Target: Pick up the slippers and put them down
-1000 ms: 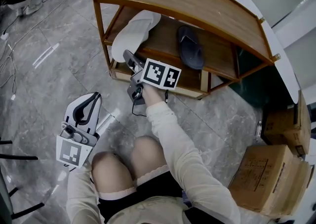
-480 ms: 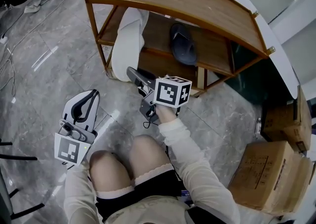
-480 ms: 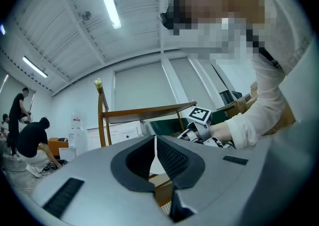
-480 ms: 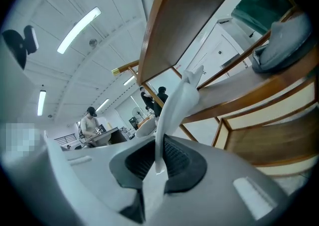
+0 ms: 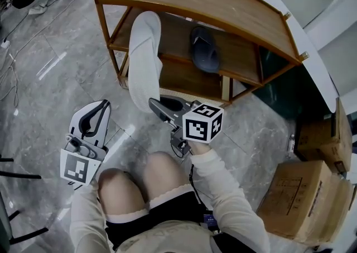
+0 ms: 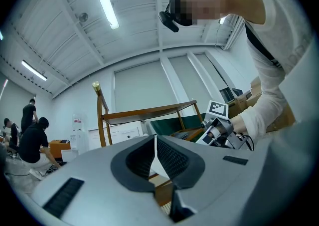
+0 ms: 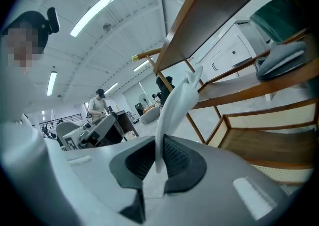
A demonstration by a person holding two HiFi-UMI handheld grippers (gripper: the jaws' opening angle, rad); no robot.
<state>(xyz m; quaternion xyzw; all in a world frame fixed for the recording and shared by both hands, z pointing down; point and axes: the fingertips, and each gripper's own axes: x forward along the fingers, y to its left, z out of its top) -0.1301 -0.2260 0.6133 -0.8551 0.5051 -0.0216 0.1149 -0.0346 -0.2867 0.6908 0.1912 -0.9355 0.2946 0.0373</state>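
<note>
A white slipper [image 5: 144,59] stands on edge in front of the wooden rack's middle shelf, its heel end clamped in my right gripper [image 5: 155,104]. In the right gripper view the slipper's thin white edge [image 7: 175,108] runs up from between the pads of that gripper [image 7: 159,162], whose jaws have just been closing on it. A dark blue slipper [image 5: 202,49] lies on the middle shelf, also visible as a dark slipper [image 7: 281,59] in the right gripper view. My left gripper [image 5: 105,105] hovers over the floor at the left, jaws together with nothing between them [image 6: 155,152].
The wooden rack [image 5: 223,12] has three shelves and a post [image 5: 118,62] beside the white slipper. Cardboard boxes [image 5: 304,201] sit at the right, a white board [image 5: 312,62] leans behind the rack. My knees [image 5: 162,173] are just below the grippers. Other people [image 6: 32,142] are in the background.
My right gripper has drawn back from the rack toward me and rolled, pulling the white slipper off the shelf so that it now stands on edge. The left gripper has hardly moved.
</note>
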